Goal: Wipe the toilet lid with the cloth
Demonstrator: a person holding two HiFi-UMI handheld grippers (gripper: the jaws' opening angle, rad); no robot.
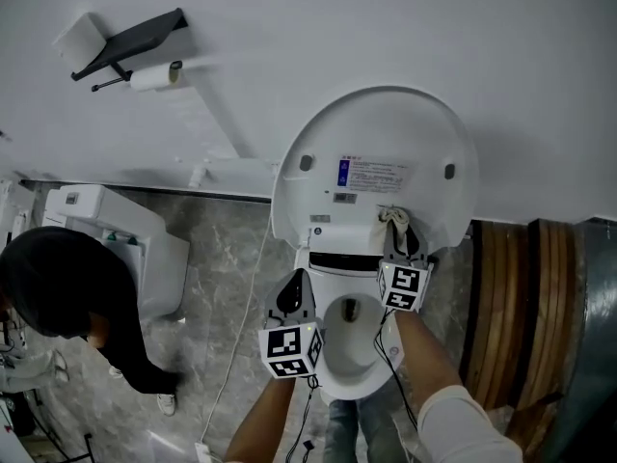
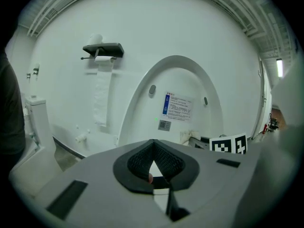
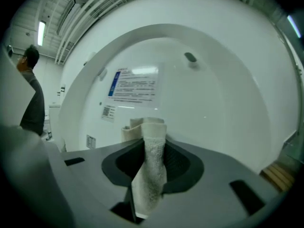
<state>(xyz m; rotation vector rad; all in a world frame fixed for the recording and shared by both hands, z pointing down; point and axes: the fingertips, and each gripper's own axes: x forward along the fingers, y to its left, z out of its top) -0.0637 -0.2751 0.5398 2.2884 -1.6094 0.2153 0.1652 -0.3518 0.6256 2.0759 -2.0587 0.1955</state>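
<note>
My right fingers (image 3: 178,167) pinch the cloth (image 3: 152,151) mid-fold; I judge it soft and light. My left fingers (image 2: 168,160) are closed and empty. The lid (image 3: 213,108) is at twelve o'clock.

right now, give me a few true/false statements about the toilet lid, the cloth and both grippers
1. The toilet lid stands raised, with its printed label facing the person. True.
2. The right gripper is empty. False: it is shut on the cloth.
3. The left gripper has its jaws wide apart. False: they are together, with nothing between them.
4. A toilet paper roll hangs to the upper left of the lid in the head view. True.
</note>
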